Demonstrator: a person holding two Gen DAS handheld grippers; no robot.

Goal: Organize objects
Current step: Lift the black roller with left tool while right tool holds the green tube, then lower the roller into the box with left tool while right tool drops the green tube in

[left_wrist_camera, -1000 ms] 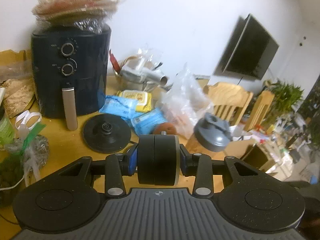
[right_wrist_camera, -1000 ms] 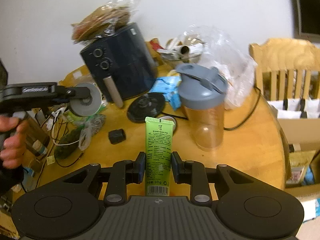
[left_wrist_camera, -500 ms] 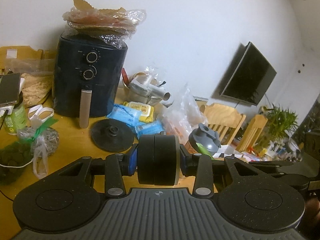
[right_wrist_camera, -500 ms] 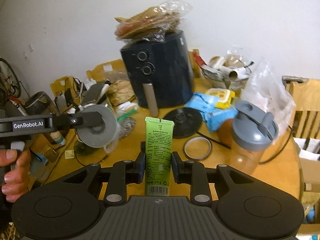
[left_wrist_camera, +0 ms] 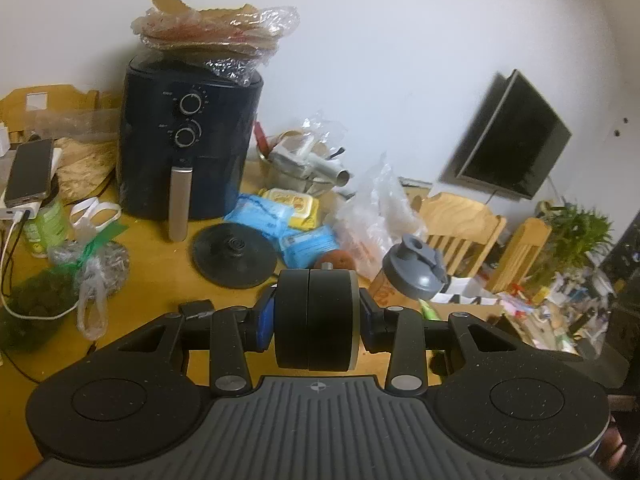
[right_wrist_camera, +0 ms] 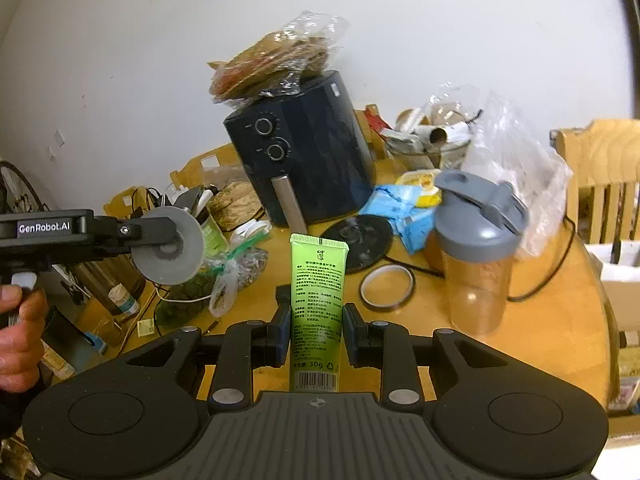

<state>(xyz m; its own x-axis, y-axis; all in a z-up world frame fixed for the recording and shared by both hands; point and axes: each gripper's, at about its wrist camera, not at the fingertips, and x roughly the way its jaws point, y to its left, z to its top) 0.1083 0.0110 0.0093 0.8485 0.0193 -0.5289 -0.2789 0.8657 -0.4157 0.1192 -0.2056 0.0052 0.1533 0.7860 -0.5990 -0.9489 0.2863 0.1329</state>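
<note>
My left gripper (left_wrist_camera: 316,320) is shut on a thick black disc (left_wrist_camera: 312,300), held upright on its edge above the wooden table (left_wrist_camera: 160,276). In the right wrist view the same disc (right_wrist_camera: 168,250) shows its grey flat face at the left, with a person's hand (right_wrist_camera: 18,332) on the handle. My right gripper (right_wrist_camera: 317,332) is shut on a green tube (right_wrist_camera: 318,280) that points away from me, its crimped end forward. Both grippers hover over the near side of the table, the left one to the left of the right.
A dark air fryer (left_wrist_camera: 188,152) with bagged flatbreads on top stands at the back. A black kettle base (left_wrist_camera: 234,256), blue wipe packs (left_wrist_camera: 260,212), a tape ring (right_wrist_camera: 387,288) and a grey-lidded shaker bottle (right_wrist_camera: 476,248) lie around the middle. Bags and a phone (left_wrist_camera: 30,172) crowd the left; chairs (left_wrist_camera: 460,224) stand at the right.
The left wrist view has drawn back from the air fryer and risen. The right wrist view swung so the shaker bottle sits further right. Both grips are unchanged.
</note>
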